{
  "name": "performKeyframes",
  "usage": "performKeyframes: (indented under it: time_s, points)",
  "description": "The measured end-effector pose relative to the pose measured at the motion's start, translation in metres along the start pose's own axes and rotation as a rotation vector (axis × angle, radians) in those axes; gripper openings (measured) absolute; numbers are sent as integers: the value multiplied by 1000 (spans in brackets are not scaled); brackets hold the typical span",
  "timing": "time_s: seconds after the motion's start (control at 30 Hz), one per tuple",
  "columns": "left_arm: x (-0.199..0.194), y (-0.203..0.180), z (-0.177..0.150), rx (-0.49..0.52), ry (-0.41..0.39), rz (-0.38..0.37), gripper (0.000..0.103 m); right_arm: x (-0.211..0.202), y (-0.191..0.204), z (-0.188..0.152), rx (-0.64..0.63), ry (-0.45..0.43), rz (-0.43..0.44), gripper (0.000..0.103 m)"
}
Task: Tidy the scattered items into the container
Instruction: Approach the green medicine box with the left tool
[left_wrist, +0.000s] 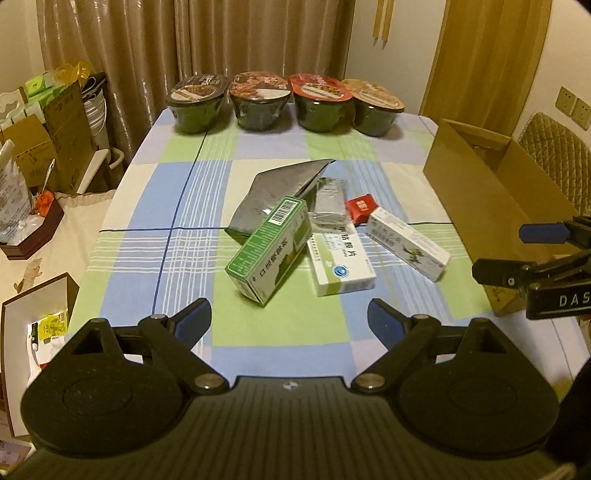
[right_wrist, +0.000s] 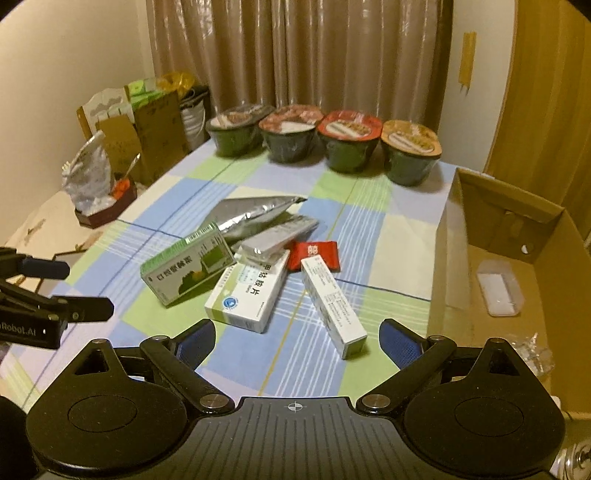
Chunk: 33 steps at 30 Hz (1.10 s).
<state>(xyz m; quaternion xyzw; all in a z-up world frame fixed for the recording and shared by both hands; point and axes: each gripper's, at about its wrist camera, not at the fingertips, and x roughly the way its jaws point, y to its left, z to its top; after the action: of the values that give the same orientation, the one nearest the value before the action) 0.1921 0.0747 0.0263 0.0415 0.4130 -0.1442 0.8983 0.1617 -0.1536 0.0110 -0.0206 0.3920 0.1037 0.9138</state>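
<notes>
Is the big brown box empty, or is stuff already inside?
Not empty. The right wrist view shows the open cardboard box already holding a clear plastic case and some crinkly clear wrapping on its floor.

dim warm indoor light | soft shadows | slight blur | fisheye bending + dark corners

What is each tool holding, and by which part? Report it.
Nothing is held. The left tool and right tool both stand open and empty, short of the scattered boxes on the table.
</notes>
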Motion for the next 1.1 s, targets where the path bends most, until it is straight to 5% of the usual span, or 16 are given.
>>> performKeyframes:
  time_s: [0.4, 0.77, 0.87, 1.1]
  points:
    - [79, 15, 34, 178, 49, -29, 89, 74, -22, 23, -69, 110, 5, 100]
    - [125, 27, 57, 283, 140, -105, 83, 142, -42, 56, -171, 338, 57, 99]
    - [133, 25, 62, 306, 162, -129, 79, 153, -41, 56, -211, 375, 60, 79]
    - [154, 22, 66, 344, 216, -148, 66, 171, -45, 49, -227, 437, 67, 78]
